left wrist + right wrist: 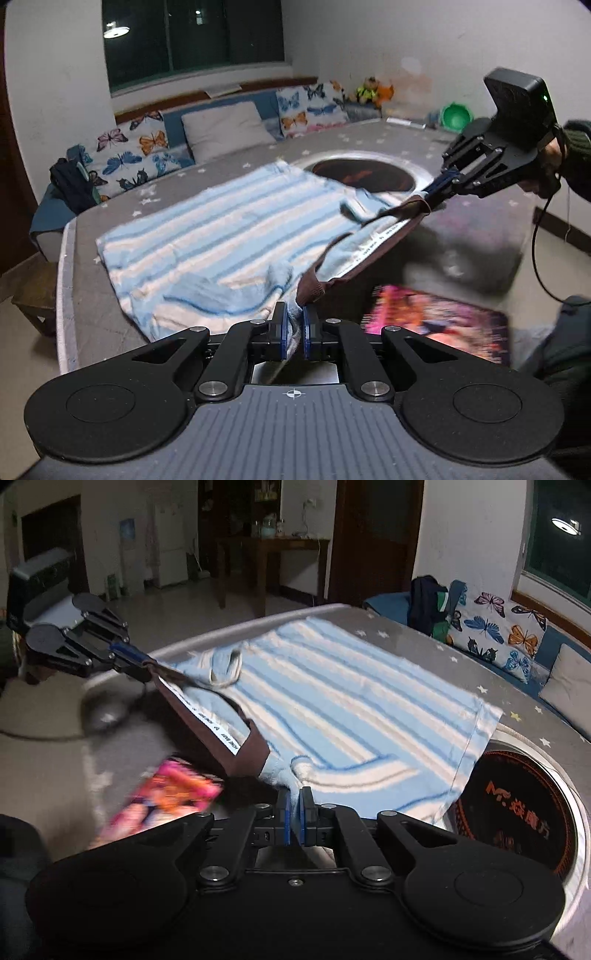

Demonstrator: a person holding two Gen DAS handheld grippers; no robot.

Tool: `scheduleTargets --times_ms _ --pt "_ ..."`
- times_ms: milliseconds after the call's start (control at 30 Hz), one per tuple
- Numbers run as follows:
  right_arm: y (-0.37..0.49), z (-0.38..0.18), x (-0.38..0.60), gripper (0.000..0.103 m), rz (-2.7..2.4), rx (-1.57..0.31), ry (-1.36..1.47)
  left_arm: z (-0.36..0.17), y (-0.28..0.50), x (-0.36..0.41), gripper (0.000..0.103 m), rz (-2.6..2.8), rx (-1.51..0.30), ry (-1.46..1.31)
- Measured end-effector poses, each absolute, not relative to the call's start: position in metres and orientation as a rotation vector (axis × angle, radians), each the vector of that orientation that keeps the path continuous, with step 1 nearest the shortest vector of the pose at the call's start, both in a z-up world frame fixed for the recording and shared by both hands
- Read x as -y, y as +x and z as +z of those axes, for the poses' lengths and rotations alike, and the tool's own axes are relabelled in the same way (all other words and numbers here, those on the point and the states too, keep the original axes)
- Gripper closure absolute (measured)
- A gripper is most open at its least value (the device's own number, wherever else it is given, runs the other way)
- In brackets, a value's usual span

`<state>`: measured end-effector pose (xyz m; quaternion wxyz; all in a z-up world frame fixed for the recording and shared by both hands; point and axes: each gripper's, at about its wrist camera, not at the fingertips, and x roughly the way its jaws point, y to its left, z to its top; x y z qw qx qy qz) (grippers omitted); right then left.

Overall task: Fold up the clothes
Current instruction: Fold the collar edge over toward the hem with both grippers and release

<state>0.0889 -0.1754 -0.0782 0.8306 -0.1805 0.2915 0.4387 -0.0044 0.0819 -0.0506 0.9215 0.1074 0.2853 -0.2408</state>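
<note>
Left wrist view: my left gripper [294,325] is clamped on the near corner of the striped garment [221,229], at its brown waistband [369,236]. The band runs taut, rising to the far right, where my right gripper [430,194] pinches its other end. The rest of the garment lies flat on the grey bed [92,325], stretching away to the far left.

Right wrist view: my right gripper [294,808] is closed on the cloth at the band's near end, with the left gripper [142,664] holding the far-left end. The garment [351,709] spreads ahead and to the right, so I judge any fold must carry the band that way, both hands equally placed.
</note>
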Motion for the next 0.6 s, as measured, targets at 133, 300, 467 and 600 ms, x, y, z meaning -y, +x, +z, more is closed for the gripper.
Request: scheduleTargets --times_ms 133,300,467,600 --pt "0.123 -0.073 0.167 0.099 0.893 -0.602 -0.385 -0.031 -0.010 -0.080 0.095 -0.440 -0.559 0.165" --pt "0.175 -0.070 0.153 0.099 0.840 -0.582 -0.394 -0.012 0.026 -0.083 0.095 -0.382 -0.514 0.137" --pt "0.228 -0.066 0.139 0.099 0.786 -0.562 -0.403 0.005 0.107 -0.084 0.095 -0.313 -0.485 0.172" --pt "0.270 -0.064 0.127 0.099 0.743 -0.546 -0.410 0.008 0.178 -0.087 0.095 -0.280 -0.502 0.174"
